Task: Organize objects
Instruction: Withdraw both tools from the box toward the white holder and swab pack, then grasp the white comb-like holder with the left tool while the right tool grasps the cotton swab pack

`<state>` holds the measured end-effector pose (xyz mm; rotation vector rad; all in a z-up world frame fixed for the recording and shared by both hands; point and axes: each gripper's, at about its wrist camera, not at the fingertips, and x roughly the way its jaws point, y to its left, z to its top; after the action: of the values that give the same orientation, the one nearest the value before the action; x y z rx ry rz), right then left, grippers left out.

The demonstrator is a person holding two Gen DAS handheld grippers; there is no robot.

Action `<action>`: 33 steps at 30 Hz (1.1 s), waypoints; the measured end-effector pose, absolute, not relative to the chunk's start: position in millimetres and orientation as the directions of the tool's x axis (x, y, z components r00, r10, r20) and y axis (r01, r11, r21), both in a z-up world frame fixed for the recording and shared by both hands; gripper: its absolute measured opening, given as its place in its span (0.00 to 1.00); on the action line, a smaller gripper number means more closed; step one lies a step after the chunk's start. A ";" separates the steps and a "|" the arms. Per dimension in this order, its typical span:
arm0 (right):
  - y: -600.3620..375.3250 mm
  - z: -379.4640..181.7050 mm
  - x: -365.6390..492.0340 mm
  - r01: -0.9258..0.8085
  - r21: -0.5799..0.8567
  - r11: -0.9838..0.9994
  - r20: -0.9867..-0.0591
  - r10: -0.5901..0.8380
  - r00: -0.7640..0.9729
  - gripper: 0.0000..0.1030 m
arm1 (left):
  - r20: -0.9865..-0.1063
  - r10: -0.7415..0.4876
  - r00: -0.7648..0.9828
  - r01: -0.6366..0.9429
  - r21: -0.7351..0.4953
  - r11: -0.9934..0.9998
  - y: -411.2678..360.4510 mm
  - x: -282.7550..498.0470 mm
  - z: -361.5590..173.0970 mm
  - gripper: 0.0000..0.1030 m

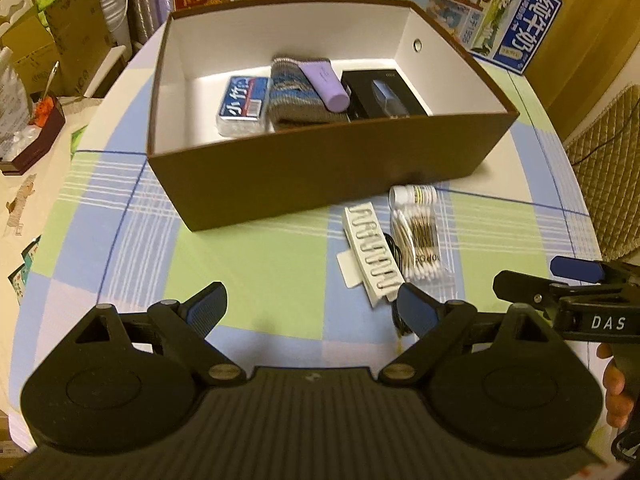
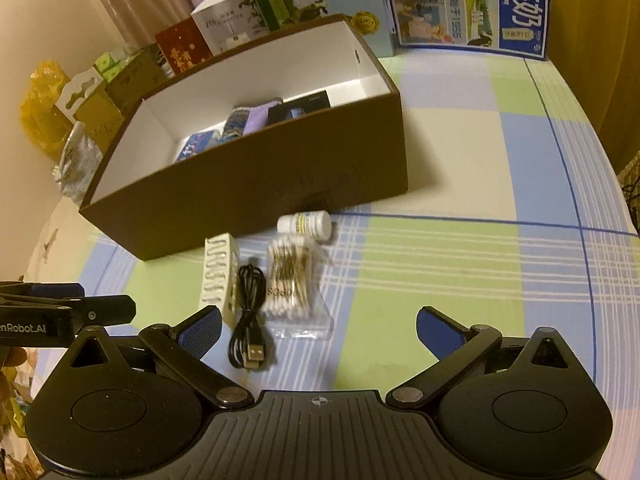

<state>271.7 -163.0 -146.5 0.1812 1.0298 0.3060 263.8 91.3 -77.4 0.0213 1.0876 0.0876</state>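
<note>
A brown box [image 1: 320, 160] [image 2: 248, 184] with a white inside holds a blue-labelled pack [image 1: 243, 106], a knitted item [image 1: 294, 92], a purple tube [image 1: 325, 85] and a black case [image 1: 380, 94]. On the checked cloth in front of it lie a small white bottle [image 2: 306, 224] [image 1: 412, 195], a bag of cotton swabs [image 2: 292, 280] [image 1: 418, 240], a white clip card [image 2: 218, 276] [image 1: 370, 252] and a coiled black USB cable [image 2: 250, 312]. My left gripper [image 1: 312, 312] stands open and empty, left of these items. My right gripper [image 2: 320, 328] is open and empty too, just short of the cable and swabs.
Printed cartons [image 2: 472, 4] and boxes [image 1: 60, 40] line the back and left edge of the table. A quilted chair [image 1: 604, 168] stands at the right. Bare checked tablecloth [image 2: 460, 272] spreads to the right of the small items.
</note>
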 end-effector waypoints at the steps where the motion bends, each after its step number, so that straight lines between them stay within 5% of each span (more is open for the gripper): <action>1: -162.5 -148.2 271.8 -0.163 0.288 0.944 -0.814 0.331 0.477 0.98 | -0.887 0.079 0.455 -0.060 0.058 0.997 90.5 264.2 -80.1 0.88; 16: -167.7 -165.8 279.8 -0.135 0.260 0.956 -0.841 0.293 0.455 0.98 | -0.900 0.054 0.432 -0.045 0.039 0.998 81.8 274.3 -104.5 0.87; 33: -187.7 -179.3 292.6 -0.055 0.253 0.966 -0.857 0.250 0.450 0.98 | -0.920 -0.003 0.391 0.004 -0.001 1.000 69.8 312.4 -140.1 0.75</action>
<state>292.6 -187.7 -179.3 0.1994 1.0897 0.1902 312.4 69.8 -140.1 0.0013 1.1692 -0.0042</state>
